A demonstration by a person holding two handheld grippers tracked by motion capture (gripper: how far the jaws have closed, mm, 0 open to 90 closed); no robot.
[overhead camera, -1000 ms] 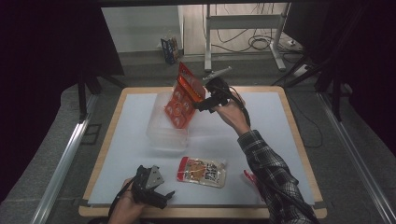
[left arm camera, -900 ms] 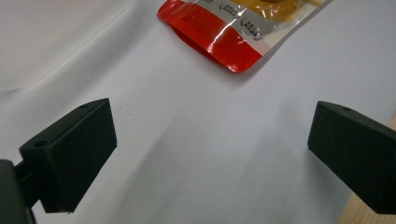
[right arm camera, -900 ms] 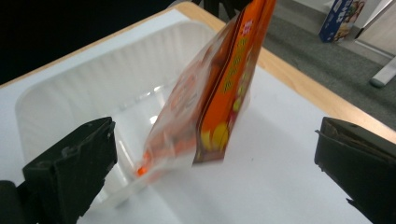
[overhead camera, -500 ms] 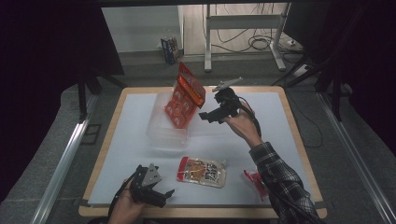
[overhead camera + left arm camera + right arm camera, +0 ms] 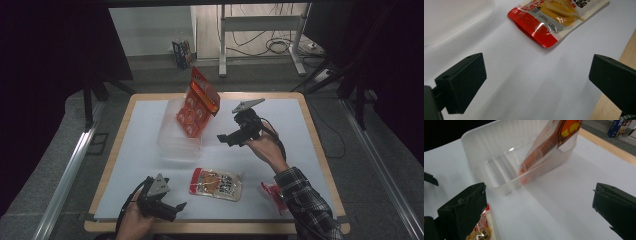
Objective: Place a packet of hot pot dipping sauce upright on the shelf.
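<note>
An orange snack packet (image 5: 197,106) leans upright in a clear plastic container (image 5: 170,142) at the table's middle back. My right gripper (image 5: 227,140) hangs open just right of the container, apart from the packet, with nothing between its jaws. The right gripper view has the container (image 5: 496,155) and the packet (image 5: 546,147) ahead of the wide-apart right gripper (image 5: 539,212). A flat red and yellow pouch (image 5: 216,183) lies near the front. My left gripper (image 5: 175,210) rests open at the front edge, left of the pouch (image 5: 551,20). Bare table lies within the left gripper (image 5: 536,82).
A small red packet (image 5: 272,194) lies by the right forearm at the front right. The wooden table rim (image 5: 621,75) runs close beside the left gripper. Beyond the table are a dark screen at the left, a metal stand (image 5: 260,35) and cables on the floor.
My right gripper let go of the orange packet and drew back toward the near right. The packet stays leaning in the container. The left gripper has hardly moved.
</note>
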